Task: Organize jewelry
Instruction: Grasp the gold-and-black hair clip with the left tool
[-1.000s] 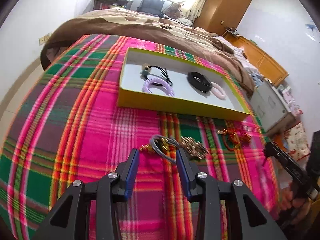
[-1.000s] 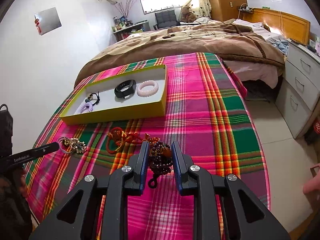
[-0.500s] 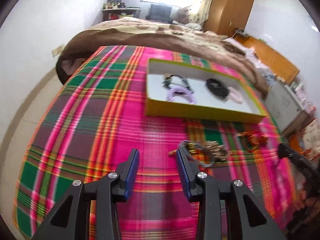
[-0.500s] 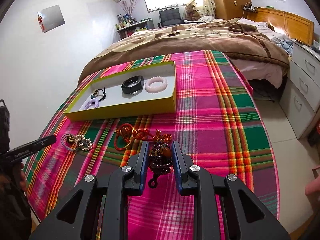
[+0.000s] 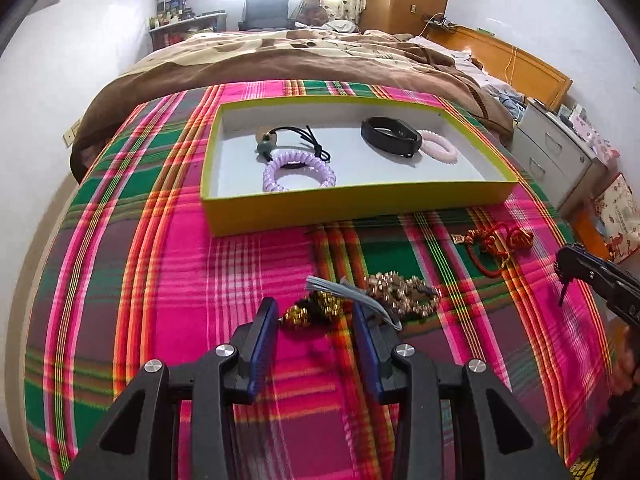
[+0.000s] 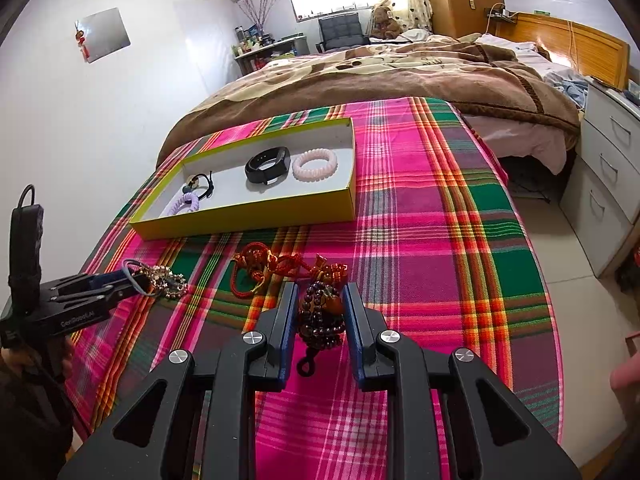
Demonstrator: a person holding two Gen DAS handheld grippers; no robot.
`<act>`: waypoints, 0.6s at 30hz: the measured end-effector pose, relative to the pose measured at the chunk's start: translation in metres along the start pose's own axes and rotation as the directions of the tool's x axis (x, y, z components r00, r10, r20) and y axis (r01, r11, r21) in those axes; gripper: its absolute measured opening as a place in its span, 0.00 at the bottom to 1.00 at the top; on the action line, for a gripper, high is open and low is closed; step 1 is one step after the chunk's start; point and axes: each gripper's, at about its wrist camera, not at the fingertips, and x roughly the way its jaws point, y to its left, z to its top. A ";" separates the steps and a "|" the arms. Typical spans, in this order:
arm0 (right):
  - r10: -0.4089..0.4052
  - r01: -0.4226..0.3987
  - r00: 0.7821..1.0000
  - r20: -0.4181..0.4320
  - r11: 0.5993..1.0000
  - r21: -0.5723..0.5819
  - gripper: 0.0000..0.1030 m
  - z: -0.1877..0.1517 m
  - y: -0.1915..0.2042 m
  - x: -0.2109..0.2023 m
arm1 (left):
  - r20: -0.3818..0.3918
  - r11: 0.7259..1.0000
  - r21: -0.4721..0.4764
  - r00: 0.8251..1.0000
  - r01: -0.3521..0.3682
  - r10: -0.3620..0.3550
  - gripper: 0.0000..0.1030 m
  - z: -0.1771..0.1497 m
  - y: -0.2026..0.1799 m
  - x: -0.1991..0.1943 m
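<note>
A yellow box (image 5: 352,204) (image 6: 248,220) lies on the plaid bedspread and holds a lilac spiral tie (image 5: 298,170), a black cord with a green bead (image 5: 288,136), a black band (image 5: 390,136) and a pink spiral tie (image 5: 438,146). In front of the box lie a gold-bead piece with a grey cord (image 5: 400,294) (image 6: 164,278) and a red knotted cord (image 5: 496,244) (image 6: 280,264). My left gripper (image 5: 316,312) (image 6: 120,280) stands open, with the near end of the gold-bead piece between its fingers. My right gripper (image 6: 320,300) (image 5: 568,268) is shut on a dark bead bracelet (image 6: 322,316), held above the cloth.
A brown blanket (image 5: 304,56) covers the far half of the bed. White drawers (image 6: 608,184) stand on the right past the bed's edge, above tiled floor. A white wall runs along the left side. Bare plaid cloth (image 6: 432,208) lies right of the box.
The left gripper swung aside, so the gold-bead piece sat right of its fingers, then came back and rolled level around it. The right gripper kept still with the bracelet.
</note>
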 end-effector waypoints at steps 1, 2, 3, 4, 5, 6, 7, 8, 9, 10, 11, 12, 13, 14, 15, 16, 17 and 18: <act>0.001 -0.001 1.000 -0.003 1.000 0.000 0.23 0.000 0.000 0.001 | 0.001 1.000 0.006 1.000 -0.004 0.004 0.37 0.001 -0.001 0.001; 0.001 -0.001 1.000 -0.004 1.000 0.000 0.23 0.000 0.001 0.001 | 0.002 1.000 0.016 1.000 -0.009 0.009 0.37 0.001 -0.002 0.002; 0.003 -0.003 1.000 -0.004 1.000 -0.001 0.23 -0.001 0.001 0.001 | 0.003 1.000 0.022 1.000 -0.013 0.013 0.37 0.001 -0.003 0.003; 0.005 -0.005 1.000 -0.003 1.000 -0.001 0.23 -0.001 0.002 0.001 | 0.005 1.000 0.027 1.000 -0.015 0.015 0.37 0.001 -0.003 0.002; 0.006 -0.006 1.000 -0.002 1.000 -0.002 0.23 -0.001 0.002 0.000 | 0.006 0.999 0.029 1.000 -0.016 0.015 0.37 0.000 -0.004 0.002; 0.007 -0.007 1.000 -0.001 1.000 -0.003 0.23 0.000 0.003 0.000 | 0.009 1.000 0.024 1.000 -0.013 0.013 0.37 -0.001 -0.003 0.001; 0.008 -0.008 1.000 -0.002 1.000 -0.004 0.23 0.000 0.003 0.000 | 0.010 1.000 0.021 1.000 -0.011 0.011 0.37 -0.001 -0.002 0.001; 0.009 -0.009 1.000 -0.002 1.000 -0.005 0.23 0.000 0.004 0.000 | 0.011 1.000 0.021 1.000 -0.013 0.013 0.37 -0.002 -0.002 0.000; 0.009 -0.009 1.000 -0.002 1.000 -0.006 0.23 0.000 0.004 0.001 | 0.011 1.000 0.019 1.000 -0.011 0.011 0.36 -0.002 -0.002 0.000; 0.009 -0.009 1.000 -0.003 1.000 -0.007 0.23 0.000 0.004 0.001 | 0.011 1.000 0.019 1.000 -0.006 0.006 0.34 -0.003 -0.002 -0.001; 0.009 -0.009 1.000 -0.003 1.000 -0.006 0.23 0.000 0.004 0.001 | 0.011 1.000 0.021 1.000 -0.006 0.006 0.32 -0.003 -0.002 -0.001; 0.008 -0.008 1.000 -0.003 1.000 -0.006 0.23 0.000 0.004 0.001 | 0.012 1.000 0.023 1.000 -0.014 0.013 0.27 -0.003 -0.002 -0.001; 0.008 -0.008 1.000 -0.003 1.000 -0.005 0.23 0.000 0.005 0.000 | 0.012 1.000 0.021 1.000 -0.013 0.012 0.27 -0.004 -0.001 -0.001; 0.008 -0.008 1.000 -0.003 1.000 -0.006 0.23 0.000 0.005 0.000 | 0.012 1.000 0.020 1.000 -0.009 0.009 0.27 -0.004 -0.001 -0.001; 0.007 -0.007 1.000 -0.003 1.000 -0.006 0.23 0.000 0.005 0.000 | 0.012 1.000 0.017 1.000 -0.005 0.005 0.27 -0.004 0.000 -0.002; 0.006 -0.006 1.000 -0.003 1.000 -0.008 0.23 0.000 0.005 0.000 | 0.011 1.000 0.016 1.000 -0.004 0.003 0.26 -0.004 0.001 -0.002; 0.005 -0.005 1.000 -0.002 1.000 -0.009 0.23 0.000 0.005 0.000 | 0.010 1.000 0.018 1.000 -0.004 0.004 0.26 -0.005 0.000 -0.002; 0.005 -0.005 1.000 -0.003 1.000 -0.009 0.23 -0.001 0.006 0.000 | 0.010 1.000 0.017 1.000 -0.007 0.006 0.26 -0.005 0.000 -0.003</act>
